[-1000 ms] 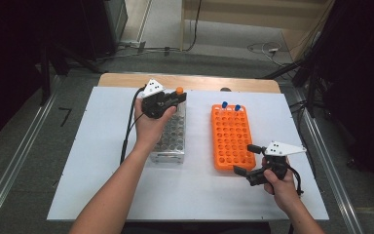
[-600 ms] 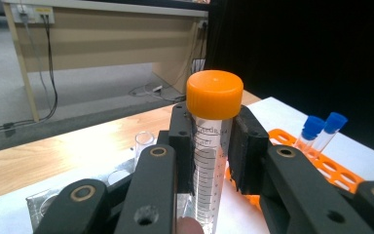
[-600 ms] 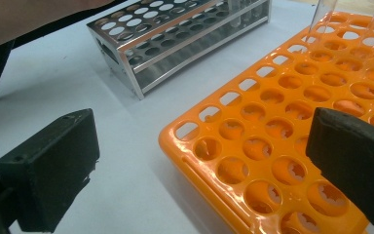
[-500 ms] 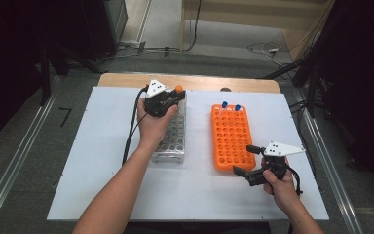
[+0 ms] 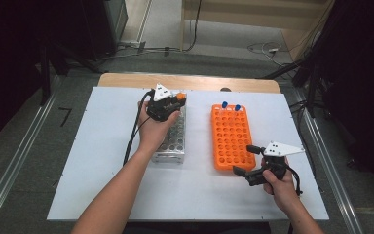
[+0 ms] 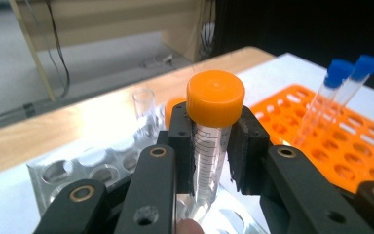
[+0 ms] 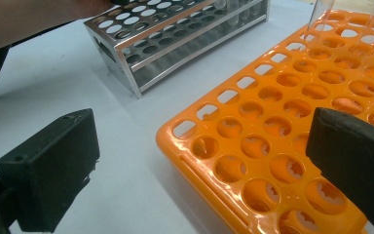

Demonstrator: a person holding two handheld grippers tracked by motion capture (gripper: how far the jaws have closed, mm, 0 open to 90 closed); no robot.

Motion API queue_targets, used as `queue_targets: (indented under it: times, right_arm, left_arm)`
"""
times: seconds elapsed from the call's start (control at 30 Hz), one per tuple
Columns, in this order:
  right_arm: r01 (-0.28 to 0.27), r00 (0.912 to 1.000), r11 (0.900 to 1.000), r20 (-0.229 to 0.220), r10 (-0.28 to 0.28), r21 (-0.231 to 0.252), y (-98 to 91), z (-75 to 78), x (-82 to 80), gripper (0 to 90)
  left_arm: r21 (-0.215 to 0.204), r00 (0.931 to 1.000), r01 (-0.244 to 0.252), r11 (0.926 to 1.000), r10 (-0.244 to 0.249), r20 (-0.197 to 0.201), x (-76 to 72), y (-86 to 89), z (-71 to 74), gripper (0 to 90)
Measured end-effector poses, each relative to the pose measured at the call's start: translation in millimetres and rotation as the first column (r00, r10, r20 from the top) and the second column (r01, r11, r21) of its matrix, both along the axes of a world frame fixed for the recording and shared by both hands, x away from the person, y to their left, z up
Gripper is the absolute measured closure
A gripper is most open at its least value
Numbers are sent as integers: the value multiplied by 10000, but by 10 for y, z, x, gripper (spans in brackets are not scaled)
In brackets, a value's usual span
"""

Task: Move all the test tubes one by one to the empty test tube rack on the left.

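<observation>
Fingers of the left gripper [image 6: 213, 156] clench an orange-capped tube [image 6: 213, 126]; the right gripper's [image 7: 199, 165] gape wide, empty.

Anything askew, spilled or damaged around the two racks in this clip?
Nothing stands out. The left gripper grips an orange-capped tube upright over the metal rack; two blue-capped tubes lean slightly in the orange rack. The right gripper is open, empty. No spills.

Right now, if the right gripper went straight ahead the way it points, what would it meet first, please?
Probably the orange rack: the open right gripper has the rack's near corner straight ahead between its jaws. Depth is uncertain; the jaws might also scrape the white table first.
</observation>
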State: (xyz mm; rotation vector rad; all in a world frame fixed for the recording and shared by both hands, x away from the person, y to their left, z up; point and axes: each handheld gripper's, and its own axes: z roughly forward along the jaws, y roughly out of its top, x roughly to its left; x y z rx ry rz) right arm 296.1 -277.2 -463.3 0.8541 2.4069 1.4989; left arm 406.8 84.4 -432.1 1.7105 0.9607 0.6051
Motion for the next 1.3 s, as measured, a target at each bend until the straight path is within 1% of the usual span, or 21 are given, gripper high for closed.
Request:
queue_targets:
  times: [0.07, 0.13, 0.23, 0.27, 0.3, 0.33, 0.37, 0.43, 0.5, 0.53, 0.57, 0.63, 0.67, 0.73, 0.77, 0.8, 0.93, 1.07, 1.13, 1.23, 1.3]
  right_arm:
    - [13, 10000, 10000, -15, -13, -20, 3, 0, -2, 0]
    - [10, 10000, 10000, -9, -10, -36, 4, -1, -2, 0]
    - [22, 10000, 10000, -12, -22, -64, 4, -4, -1, 0]
    - [22, 10000, 10000, -12, -22, -64, 4, -4, -1, 0]
    - [24, 10000, 10000, 15, -24, -62, 2, -3, 2, 0]
    - [24, 10000, 10000, 29, -24, -48, 0, -2, 4, 0]
    - [37, 10000, 10000, 16, -37, -37, -2, -1, 5, 0]
    - [94, 10000, 10000, 16, -94, -8, -8, 3, 9, 0]
    - [137, 9999, 9999, 30, -137, 24, -20, 8, 25, 0]
    - [137, 9999, 9999, 30, -137, 24, -20, 8, 25, 0]
    - [226, 9997, 9997, 23, -226, 107, -40, 15, 46, 0]
    - [323, 9995, 9992, -7, -322, 217, -55, 21, 73, 0]
    - [323, 9995, 9992, -7, -322, 217, -55, 21, 73, 0]
    - [433, 9990, 9988, 61, -434, 244, -63, 28, 111, 0]
    - [492, 9988, 9983, 39, -493, 301, -70, 37, 144, 0]
    - [492, 9988, 9983, 39, -493, 301, -70, 37, 144, 0]
    - [791, 9967, 9958, 123, -798, 469, -83, 82, 249, 0]
    - [1022, 9945, 9937, 163, -1030, 471, -85, 108, 339, 0]
    - [1198, 9925, 9920, 212, -1207, 406, -84, 116, 391, 18]
    - [1320, 9906, 9904, 310, -1334, 418, -84, 122, 478, 37]
    - [1380, 9899, 9894, 255, -1393, 451, -87, 125, 537, 53]
  left_arm:
    - [89, 9999, 6, 10000, -5, -106, -1, -8, -6, 744]
    - [42, 9997, 54, 10000, -53, -232, 3, -5, -4, 721]
    - [-121, 9991, 138, 9998, -143, -394, 7, 2, -1, 617]
    - [-142, 9990, 141, 9998, -146, -412, 5, 2, 1, 617]
    - [-164, 9989, 177, 9997, -184, -434, 1, 5, 5, 559]
    - [-306, 9985, 210, 9993, -225, -507, -8, 14, 17, 527]
    - [-306, 9985, 210, 9993, -225, -507, -8, 14, 17, 492]
    - [-572, 9975, 321, 9978, -356, -605, -24, 25, 36, 412]
    - [-746, 9971, 427, 9963, -472, -596, -57, 33, 63, 339]
    - [-843, 9967, 523, 9951, -572, -568, -78, 40, 77, 339]
    - [-938, 9961, 631, 9936, -685, -558, -102, 46, 90, 267]
    - [-1110, 9949, 772, 9908, -837, -554, -161, 62, 112, 222]
    - [-1229, 9943, 825, 9890, -900, -565, -193, 69, 119, 222]
    - [-1384, 9927, 967, 9856, -1056, -583, -266, 89, 128, 172]
    - [-1447, 9919, 1036, 9840, -1131, -586, -304, 97, 130, 121]
    - [-1441, 9916, 1065, 9838, -1158, -576, -343, 107, 131, 121]
    - [-1652, 9904, 1198, 9790, -1294, -489, -498, 164, 129, 37]
    - [-1756, 9880, 1422, 9741, -1506, -354, -640, 210, 120, 9]
    - [-1736, 9864, 1533, 9728, -1612, -320, -705, 223, 117, 0]
    - [-1878, 9836, 1721, 9670, -1792, -209, -800, 237, 101, 0]
    - [-1883, 9822, 1819, 9651, -1875, -125, -856, 240, 86, 0]
